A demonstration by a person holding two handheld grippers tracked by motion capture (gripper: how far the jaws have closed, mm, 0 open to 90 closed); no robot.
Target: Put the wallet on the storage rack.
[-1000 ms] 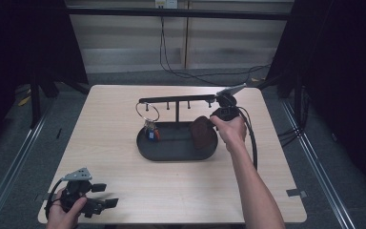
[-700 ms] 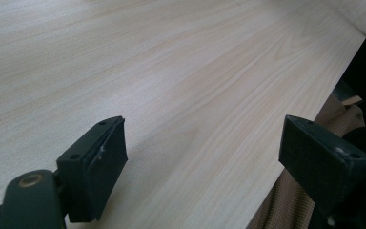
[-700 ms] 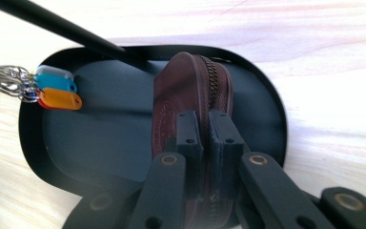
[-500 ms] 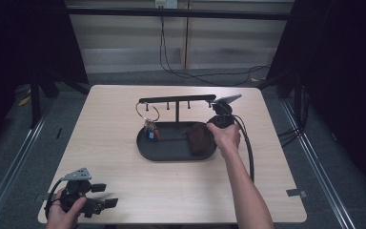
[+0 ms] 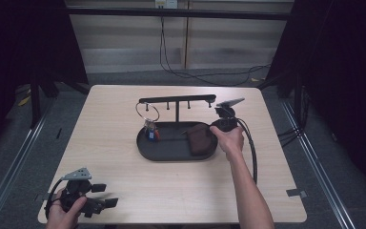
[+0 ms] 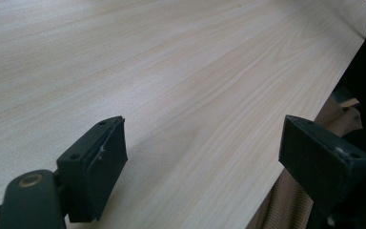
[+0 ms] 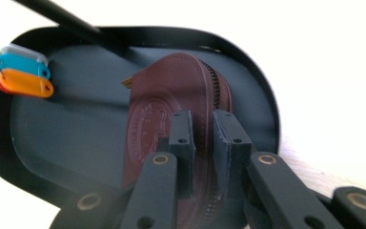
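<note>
High view, bottom left of the frame: the left gripper [image 5: 83, 198] sits in the person's hand at the near corner of the tabletop [image 5: 124, 143], well apart from everything else. In the left gripper view its jaws stand wide with nothing between them, only bare wood grain beyond, and the edge runs off at the right. It looks parked there to stay out of the way, since the work is at the other hand.

Farther up, near the centre of the frame, a black oval tray [image 5: 164, 155] lies on the tabletop. A dark brown pouch [image 5: 199, 138] lies in the tray's right end. The right hand [image 5: 229, 138] holds the right gripper [image 5: 218, 126] at that end, angled down toward the pouch.

Right gripper view shows why: the narrow jaws are closed on the pouch [image 7: 181, 95] near its zipped edge, with a fold of leather pinched between them, so the grip takes the thin rim and not the fat body. Whether the pouch rests on the tray floor or is lifted off it I cannot tell.

At the upper left of that view hang key tags [image 7: 24, 71], blue and orange. In the high view they dangle from a ring [image 5: 147, 112] hooked on the rack [image 5: 177, 99], a black bar on a post rising from the tray's back. The tags hang low over the tray's left end, clear of the pouch.
</note>
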